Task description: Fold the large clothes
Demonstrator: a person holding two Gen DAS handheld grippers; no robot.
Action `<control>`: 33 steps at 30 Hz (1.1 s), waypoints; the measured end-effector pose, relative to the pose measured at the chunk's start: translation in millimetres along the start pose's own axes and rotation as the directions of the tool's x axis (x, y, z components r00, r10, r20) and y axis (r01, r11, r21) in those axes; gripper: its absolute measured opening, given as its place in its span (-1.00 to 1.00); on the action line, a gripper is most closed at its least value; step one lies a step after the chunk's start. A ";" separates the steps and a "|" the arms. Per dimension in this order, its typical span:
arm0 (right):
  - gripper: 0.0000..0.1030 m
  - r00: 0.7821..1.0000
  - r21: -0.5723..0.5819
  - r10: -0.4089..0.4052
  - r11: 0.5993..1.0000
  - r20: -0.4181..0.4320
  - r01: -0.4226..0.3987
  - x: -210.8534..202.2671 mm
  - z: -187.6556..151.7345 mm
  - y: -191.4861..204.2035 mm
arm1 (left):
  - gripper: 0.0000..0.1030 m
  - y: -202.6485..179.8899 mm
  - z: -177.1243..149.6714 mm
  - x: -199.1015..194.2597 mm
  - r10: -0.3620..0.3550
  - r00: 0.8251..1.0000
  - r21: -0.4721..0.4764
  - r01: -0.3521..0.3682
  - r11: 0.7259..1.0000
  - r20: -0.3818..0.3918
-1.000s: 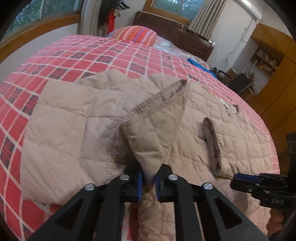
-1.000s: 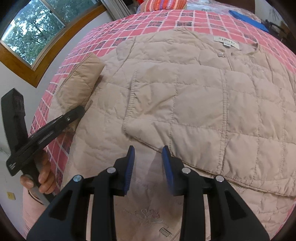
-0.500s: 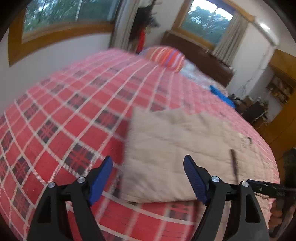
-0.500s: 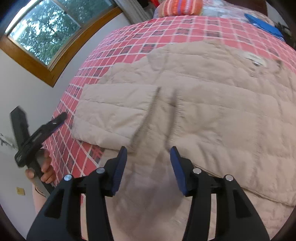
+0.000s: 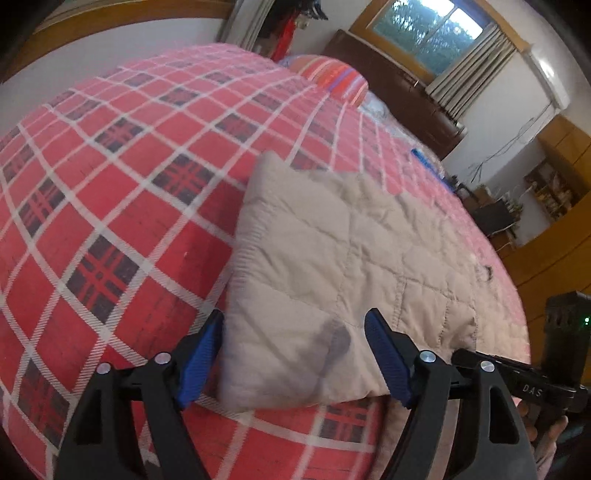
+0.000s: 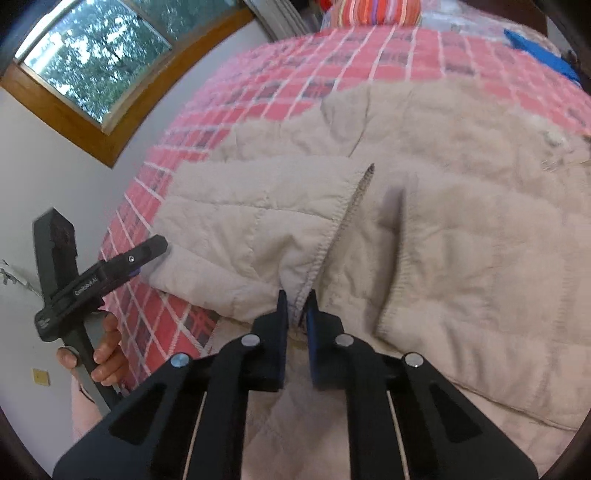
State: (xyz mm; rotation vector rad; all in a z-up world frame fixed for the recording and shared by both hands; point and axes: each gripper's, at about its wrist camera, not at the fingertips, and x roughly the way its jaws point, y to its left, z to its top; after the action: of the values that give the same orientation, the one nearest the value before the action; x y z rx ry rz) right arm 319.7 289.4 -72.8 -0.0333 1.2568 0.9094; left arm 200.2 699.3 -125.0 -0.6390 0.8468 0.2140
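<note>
Beige quilted jacket [image 6: 424, 229], spread flat on a bed under a red plaid bedspread [image 5: 122, 206], with one sleeve [image 6: 255, 236] folded across its front. Right wrist view: right gripper [image 6: 295, 308], jaws pressed together and pinching the sleeve's stitched cuff edge, which runs up and away from the blue pads; jacket body fills the right half of this view, and a pale label near the collar shows blurred at far right. Same view only: left gripper [image 6: 147, 254] at the left edge of the bed, its tip just beside the folded sleeve's outer corner, gripped by a person's hand [image 6: 99, 350]; whether its jaws are apart cannot be told from this angle. Left wrist view: left gripper [image 5: 295, 354], jaws spread wide, blue pads either side of the folded sleeve's near corner, holding nothing; the sleeve fold [image 5: 310, 280] lies on the bedspread between them. Same view only: right gripper's black body at lower right, partly cut by the frame, and a dark wooden headboard [image 5: 399, 96]. Surroundings: striped pillow [image 5: 336, 79] at the head of the bed, curtained window [image 5: 436, 29] above the headboard, wooden cabinets [image 5: 565, 177] at right, a blue item [image 6: 539, 51] on the far side of the bed, a wood-framed window [image 6: 99, 55] on the left wall.
</note>
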 end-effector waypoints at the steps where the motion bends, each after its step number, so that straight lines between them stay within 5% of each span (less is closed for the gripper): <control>1: -0.85 1.000 0.004 -0.008 1.000 0.020 0.008 -11.6 0.6 -3.9 | 0.50 -3.9 2.4 -1.9 -0.006 1.000 0.000 0.006 1.000 0.011; 12: -0.86 0.981 0.094 -0.116 0.990 0.152 0.103 -105.0 -15.6 -71.5 | 0.50 -26.9 8.0 13.7 -0.024 1.000 0.026 0.025 0.999 -0.010; 31: -0.86 0.956 0.326 -0.225 0.932 0.186 0.156 -159.5 -63.2 -189.9 | 0.50 -90.4 2.6 73.3 -0.165 0.974 0.050 0.174 0.983 -0.157; 33: -0.86 0.956 0.341 -0.229 0.927 0.182 0.157 -159.4 -67.6 -198.0 | 0.28 -95.3 2.3 81.9 -0.160 0.972 0.037 0.169 0.985 -0.174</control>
State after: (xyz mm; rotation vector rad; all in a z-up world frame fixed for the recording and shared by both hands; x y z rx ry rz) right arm 382.1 34.6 -53.8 0.1953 1.1587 0.5109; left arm 295.2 619.1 -143.7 -0.6824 0.9550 -0.0134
